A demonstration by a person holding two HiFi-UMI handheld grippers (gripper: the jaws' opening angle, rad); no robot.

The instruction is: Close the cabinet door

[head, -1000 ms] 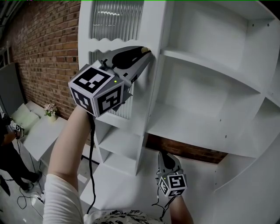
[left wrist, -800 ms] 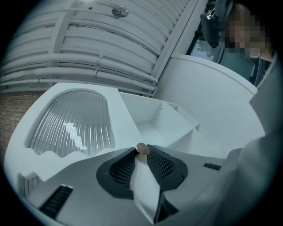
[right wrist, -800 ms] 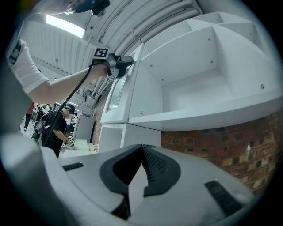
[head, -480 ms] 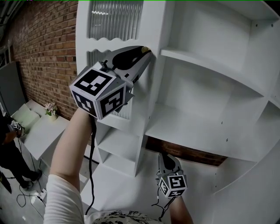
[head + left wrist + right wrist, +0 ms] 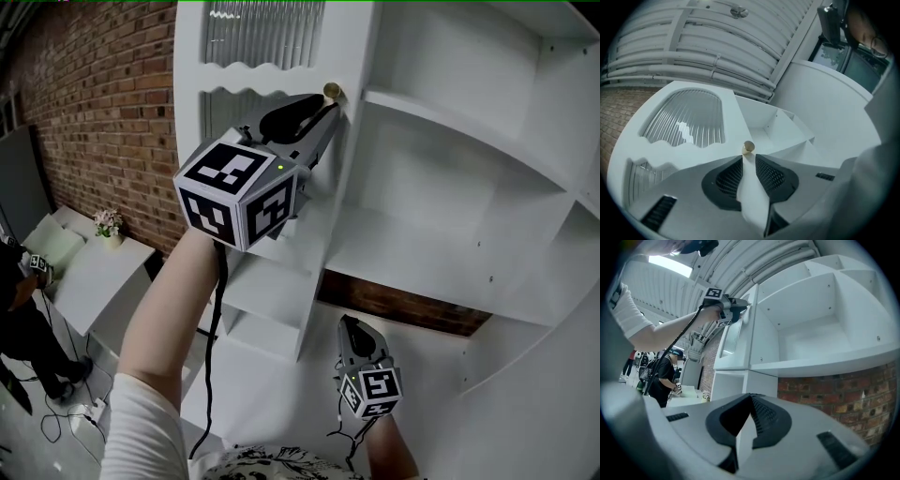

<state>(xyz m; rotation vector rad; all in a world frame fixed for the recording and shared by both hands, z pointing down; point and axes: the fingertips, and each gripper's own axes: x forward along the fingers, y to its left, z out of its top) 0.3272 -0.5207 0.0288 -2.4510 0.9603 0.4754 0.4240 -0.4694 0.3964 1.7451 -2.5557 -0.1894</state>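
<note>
White cabinet stands open, shelves bare. Its ribbed-glass door is ajar, seemingly a little nearer the frame than a second ago, so closing looks under way. Left gripper clamps the door's edge, jaws half-spread. Right gripper hangs low, closed, empty. Brass knob now shows above the left jaws.

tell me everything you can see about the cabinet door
The cabinet door is white, apparently painted wood, with two ribbed glass panes in wavy-edged frames and a small brass-coloured knob near its free edge. It stands swung open beside the white shelves. The left tool is clamped on that edge just below the knob; nothing else touches it.
</note>
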